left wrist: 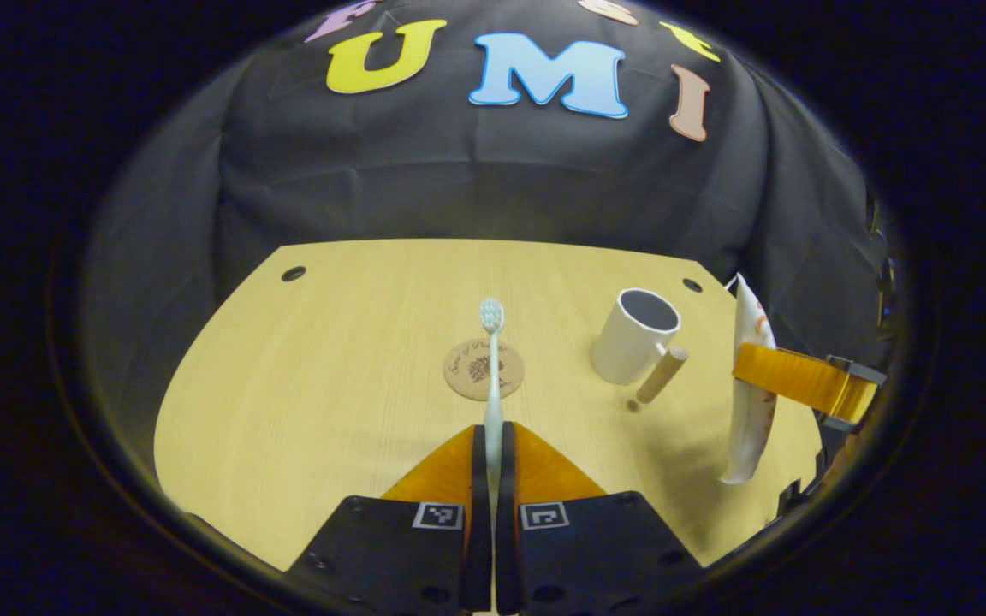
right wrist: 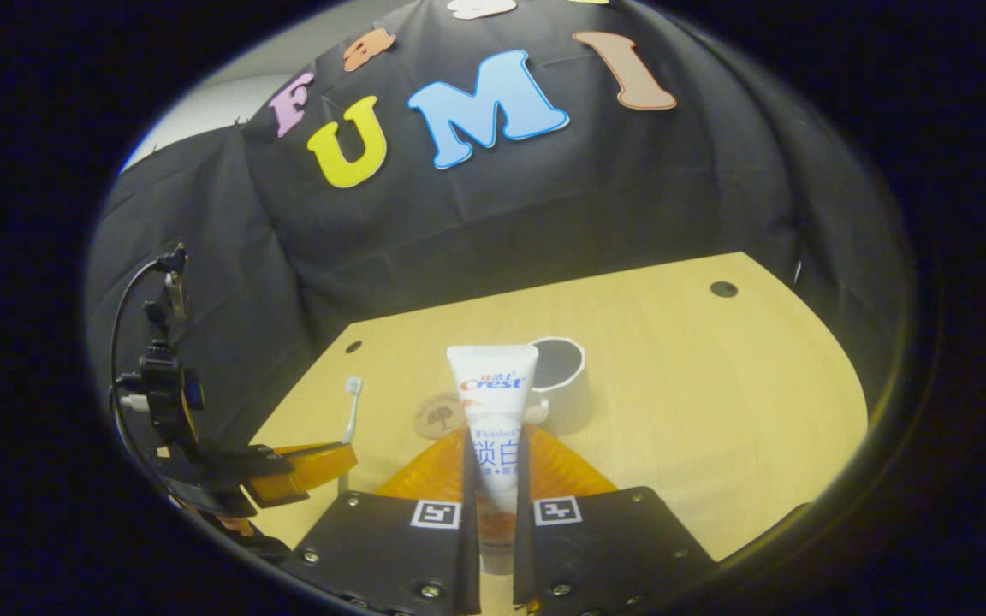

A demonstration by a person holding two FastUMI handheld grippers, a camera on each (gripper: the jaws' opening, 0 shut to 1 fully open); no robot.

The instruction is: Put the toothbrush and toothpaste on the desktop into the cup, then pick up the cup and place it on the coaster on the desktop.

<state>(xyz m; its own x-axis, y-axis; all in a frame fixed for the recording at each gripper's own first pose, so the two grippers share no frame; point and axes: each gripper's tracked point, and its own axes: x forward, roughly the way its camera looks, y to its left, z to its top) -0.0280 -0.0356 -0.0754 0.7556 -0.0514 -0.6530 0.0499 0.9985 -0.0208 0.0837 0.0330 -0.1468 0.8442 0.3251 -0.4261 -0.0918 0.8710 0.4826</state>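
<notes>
While the left gripper (left wrist: 493,445) has its jaws clamped on the toothbrush (left wrist: 492,376), bristles up, and the right gripper (right wrist: 495,479) pinches the toothpaste (right wrist: 491,402) upright, the cup (left wrist: 634,335) stands empty at two o'clock of the coaster (left wrist: 484,369) on the surface (left wrist: 322,385). With both held above the surface, the risk lies at the rim: the broad tube could catch it and tip the light cup, or the two grippers could collide over its narrow mouth.
</notes>
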